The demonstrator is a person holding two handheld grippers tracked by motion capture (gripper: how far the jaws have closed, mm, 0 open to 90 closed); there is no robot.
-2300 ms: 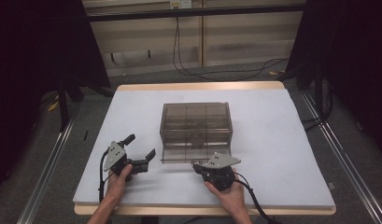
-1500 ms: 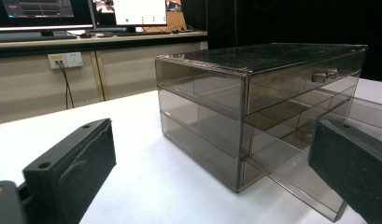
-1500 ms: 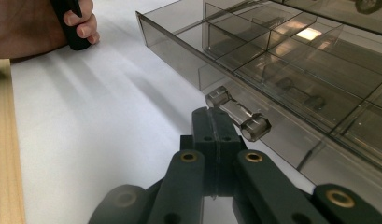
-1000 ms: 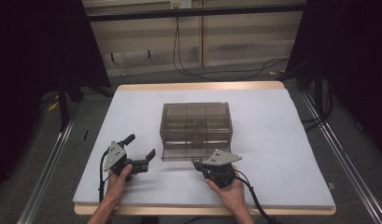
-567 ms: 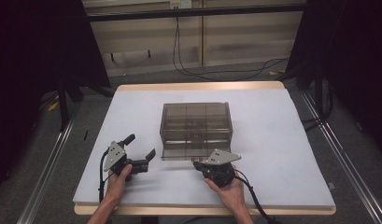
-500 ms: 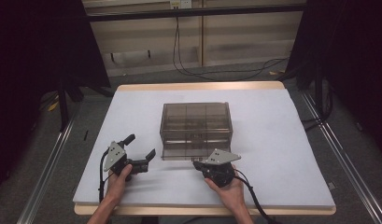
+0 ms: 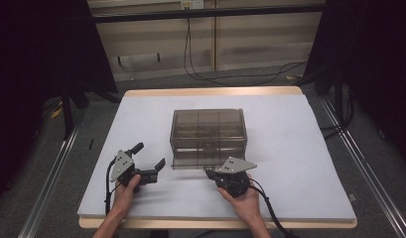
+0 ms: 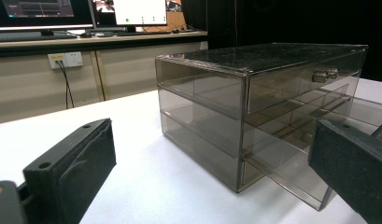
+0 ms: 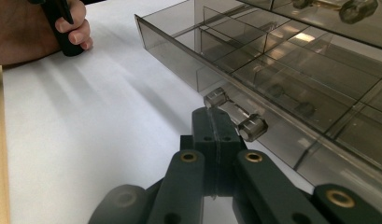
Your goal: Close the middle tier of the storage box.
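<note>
Right gripper view: my right gripper has its jaws pressed together with nothing between them, the tips just under the clear handle of the bottom drawer, which stands pulled partly out of the smoky drawer box. I hold the left gripper wide open and empty, left of that box's front.
</note>
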